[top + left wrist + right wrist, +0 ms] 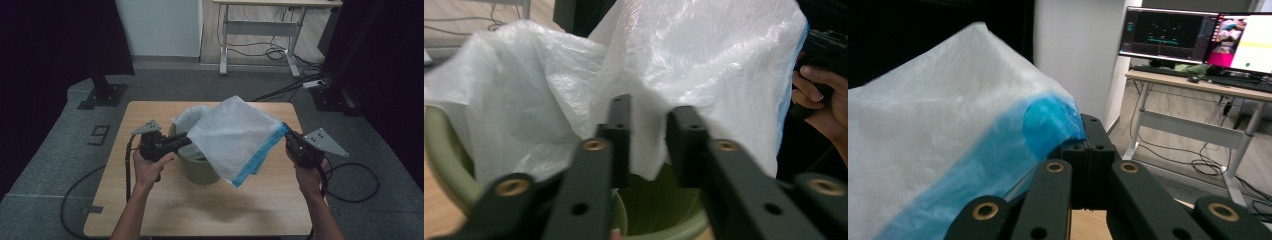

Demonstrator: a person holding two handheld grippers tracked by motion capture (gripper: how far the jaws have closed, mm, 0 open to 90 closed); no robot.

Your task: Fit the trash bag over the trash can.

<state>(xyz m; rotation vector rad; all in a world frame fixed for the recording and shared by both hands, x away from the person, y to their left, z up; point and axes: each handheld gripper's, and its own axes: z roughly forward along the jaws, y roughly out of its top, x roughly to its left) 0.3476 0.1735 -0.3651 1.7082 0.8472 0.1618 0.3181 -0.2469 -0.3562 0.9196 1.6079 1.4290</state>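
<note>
Holding left gripper point(186, 140): jaws apart, I see bag film between them, pads not pressing.
Bin point(196, 170): green, table centre, under bag.
Bag point(235, 135): white, draped over bin, lifted rightwards.
Right gripper point(288, 134): jaws pinching bag's blue corner.

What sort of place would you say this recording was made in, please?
Probably a lab or office set up for recording: a small wooden table on grey carpet, black curtains at the sides, and a height-adjustable desk carrying lit computer monitors, with cables beneath.
</note>
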